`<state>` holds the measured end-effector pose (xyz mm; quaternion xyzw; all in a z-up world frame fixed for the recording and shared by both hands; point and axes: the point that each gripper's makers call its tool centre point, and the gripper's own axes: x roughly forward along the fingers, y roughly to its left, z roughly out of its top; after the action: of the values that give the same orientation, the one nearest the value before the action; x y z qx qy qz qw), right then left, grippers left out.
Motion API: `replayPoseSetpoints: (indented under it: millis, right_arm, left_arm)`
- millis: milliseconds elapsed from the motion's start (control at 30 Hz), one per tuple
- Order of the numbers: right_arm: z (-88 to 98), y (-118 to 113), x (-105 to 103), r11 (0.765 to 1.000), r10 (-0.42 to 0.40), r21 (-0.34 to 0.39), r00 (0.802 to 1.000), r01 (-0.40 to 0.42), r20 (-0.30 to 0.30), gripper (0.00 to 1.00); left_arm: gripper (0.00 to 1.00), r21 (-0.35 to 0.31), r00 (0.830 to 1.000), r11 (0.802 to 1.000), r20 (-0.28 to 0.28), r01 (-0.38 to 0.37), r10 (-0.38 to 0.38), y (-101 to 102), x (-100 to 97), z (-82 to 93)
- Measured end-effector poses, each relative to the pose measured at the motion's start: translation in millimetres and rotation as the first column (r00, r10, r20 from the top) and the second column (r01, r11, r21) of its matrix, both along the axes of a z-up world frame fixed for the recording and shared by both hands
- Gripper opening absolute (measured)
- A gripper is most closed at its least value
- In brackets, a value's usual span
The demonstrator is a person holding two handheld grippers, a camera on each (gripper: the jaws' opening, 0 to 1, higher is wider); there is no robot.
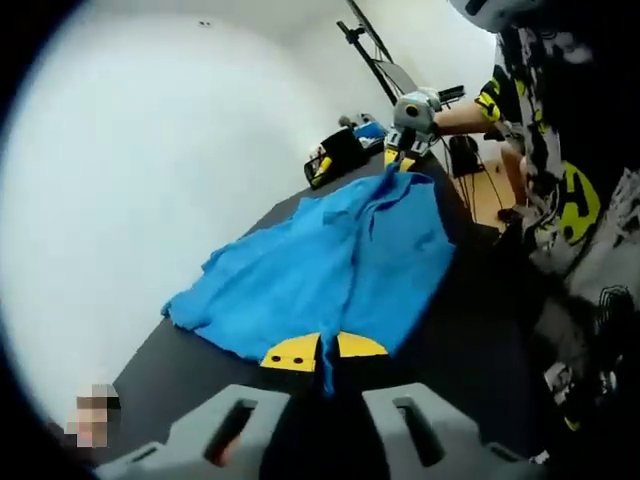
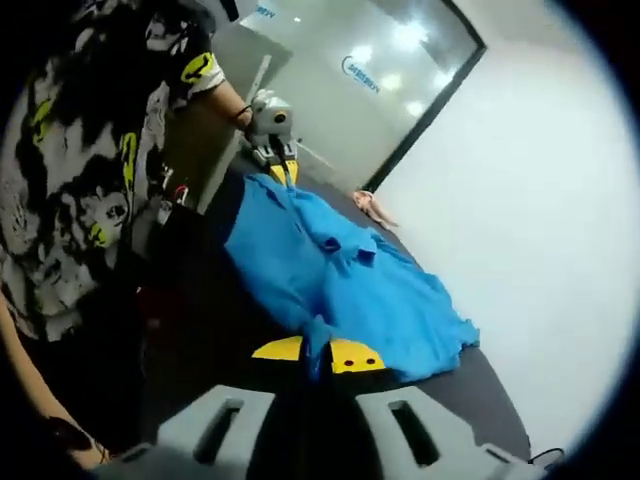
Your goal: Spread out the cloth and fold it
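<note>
- Left claw point(image 1: 322, 352) clamps one edge of the blue cloth point(image 1: 330, 265).
- Right claw point(image 2: 317, 355) grips the opposite edge, stretching it flat over my dark worktop point(image 1: 190, 360) for folding.

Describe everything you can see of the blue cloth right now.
The blue cloth is a soft, bright blue fabric, wrinkled and only partly spread across the dark table, with a raised fold running along its length. The left gripper pinches one end between its yellow-tipped jaws; the right gripper is shut on the opposite end. It looks stretched between them, its free edge trailing loosely towards the white wall.
</note>
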<state>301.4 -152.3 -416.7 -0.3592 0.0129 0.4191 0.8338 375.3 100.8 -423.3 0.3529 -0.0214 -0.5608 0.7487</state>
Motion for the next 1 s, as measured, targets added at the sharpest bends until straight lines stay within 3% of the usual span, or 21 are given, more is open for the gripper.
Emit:
replayPoseSetpoints:
  millis: [100, 133, 167, 233, 400, 433, 500, 533, 567, 600, 633, 667, 733, 800, 933, 1000]
  right_arm:
    - [-1.8, -3, -1, 1.000, 0.004, -0.021, 1.000, -0.004, -0.004, 0.06]
    - [-2.0, -3, -1, 1.000, 0.003, -0.027, 1.000, -0.003, -0.009, 0.06]
    - [-2.1, -3, -1, 1.000, 0.002, -0.031, 1.000, -0.002, -0.011, 0.06]
    - [-3.3, -6, 0, 0.999, -0.001, -0.033, 1.000, 0.000, -0.014, 0.06]
    - [-5.4, -12, 1, 1.000, -0.007, -0.018, 1.000, 0.006, -0.024, 0.06]
    - [-5.9, -12, 2, 1.000, -0.007, -0.016, 1.000, 0.006, -0.024, 0.06]
    - [-6.0, -13, 2, 1.000, -0.009, -0.009, 1.000, 0.008, -0.026, 0.06]
    - [-6.1, -12, 2, 1.000, -0.011, -0.005, 1.000, 0.010, -0.028, 0.06]
    - [-6.2, -12, 2, 1.000, -0.011, -0.004, 1.000, 0.011, -0.028, 0.06]
    - [-5.9, -11, 2, 1.000, -0.014, -0.004, 0.999, 0.013, -0.029, 0.06]
    - [-6.0, -12, 2, 1.000, -0.015, -0.005, 0.999, 0.014, -0.030, 0.06]
    - [-5.7, -11, 3, 1.000, -0.015, -0.008, 0.999, 0.015, -0.029, 0.06]
    - [-5.0, -11, 3, 1.000, -0.020, -0.007, 0.999, 0.020, -0.029, 0.06]
    - [-2.0, -11, 3, 1.000, -0.030, 0.007, 0.999, 0.031, -0.028, 0.06]
    - [11.4, -9, -1, 0.999, -0.030, 0.043, 0.999, 0.031, -0.026, 0.06]
    - [17.8, -6, -7, 0.998, -0.017, 0.061, 0.999, 0.020, -0.047, 0.05]
  left_arm:
    - [0.07, 0.029, 1.000, 1.000, -0.006, 0.009, -0.009, 7, -2.6, 1.9]
    - [0.07, 0.034, 0.998, 0.999, -0.061, 0.024, -0.022, 12, -7.3, -0.6]
    - [0.09, 0.039, 0.996, 0.999, -0.082, 0.021, -0.018, 16, -8.2, -1.0]
    - [0.14, 0.074, 0.999, 0.997, -0.036, 0.038, -0.035, 25, -9.8, 2.5]
    - [0.19, 0.115, 0.997, 0.991, 0.005, 0.072, -0.073, 28, -13.6, 0.9]
    - [0.22, 0.114, 0.993, 0.990, 0.074, 0.078, -0.086, 24, -7.4, 5.3]
    - [0.30, 0.115, 0.986, 0.990, 0.132, 0.086, -0.101, 16, -1.2, 8.8]
    - [0.27, 0.122, 0.986, 0.989, 0.137, 0.083, -0.099, 12, 0.1, 6.5]
    - [0.22, 0.144, 0.988, 0.984, 0.100, 0.104, -0.119, 8, -3.9, -2.9]
    - [0.14, 0.134, 0.992, 0.985, 0.054, 0.110, -0.118, 4, -6.9, -8.6]
    - [0.08, 0.110, 0.992, 0.987, 0.043, 0.113, -0.118, -2, -5.3, -11.2]
    - [0.08, 0.089, 0.992, 0.990, 0.064, 0.105, -0.111, -5, -1.7, -7.1]
    - [0.07, 0.073, 0.996, 0.994, 0.007, 0.084, -0.085, -5, 0.2, -8.1]
    - [0.02, 0.079, 0.998, 0.995, 0.030, 0.057, -0.060, -5, 1.8, -5.1]
    - [0.01, 0.150, 0.998, 0.988, 0.046, 0.031, -0.038, 6, -5.6, -0.5]
    - [0.01, 0.124, 1.000, 0.992, 0.000, 0.015, -0.015, 13, -13.3, 6.8]
